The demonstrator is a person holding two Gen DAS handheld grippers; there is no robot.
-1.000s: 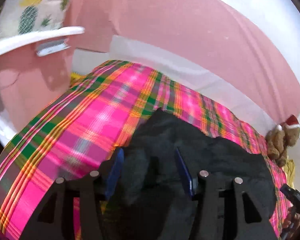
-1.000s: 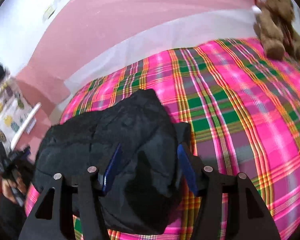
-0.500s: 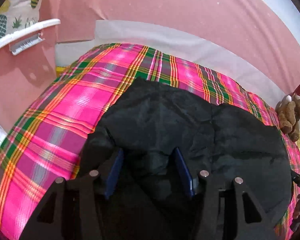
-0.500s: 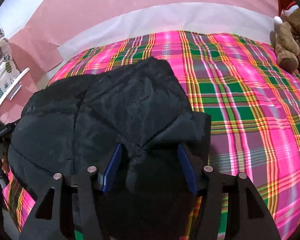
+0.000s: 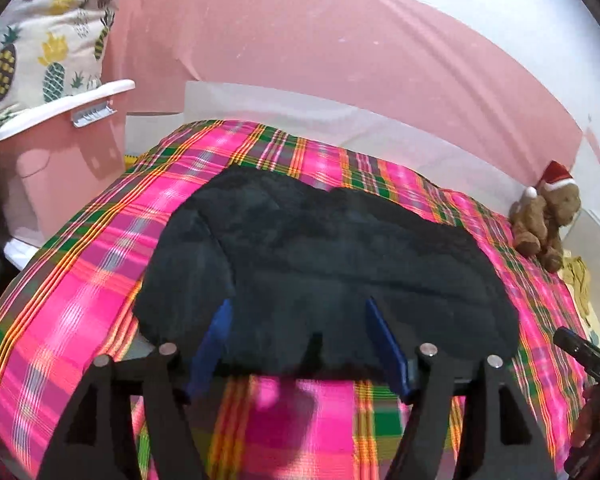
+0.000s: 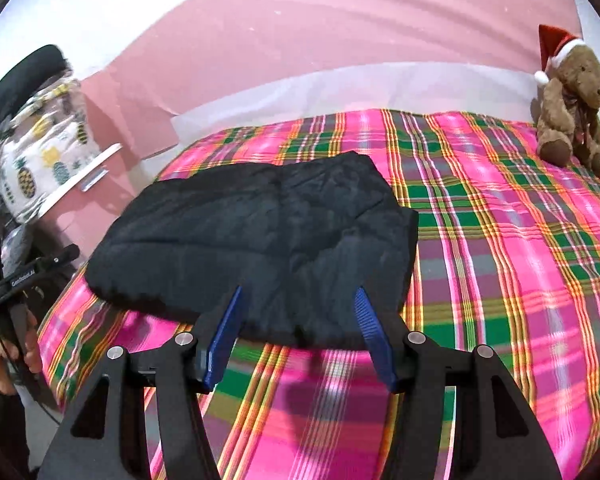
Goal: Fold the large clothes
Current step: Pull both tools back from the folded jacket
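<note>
A black padded garment [image 5: 320, 248] lies folded into a broad flat bundle on the pink plaid bed cover [image 5: 80, 280]. My left gripper [image 5: 298, 304] hovers over the garment's near edge. Its jaws are opening, and the blue pads stand apart without pressing the cloth. In the right wrist view the same garment [image 6: 260, 232] lies ahead. My right gripper [image 6: 299, 291] is open over the near right edge, with nothing pinched. Each view shows the other gripper at its side, held by a hand [image 6: 4, 344].
A brown teddy bear [image 6: 572, 112] with a red hat sits at the bed's far right corner. To the left, a pineapple-print cushion [image 5: 40, 48] rests on a pink box with a white lid [image 5: 60, 160]. A pink wall runs behind the bed.
Both grippers have drawn back toward the near edge of the bed. The cloth bunched between their fingers now lies flat ahead. The left jaws stand wider.
</note>
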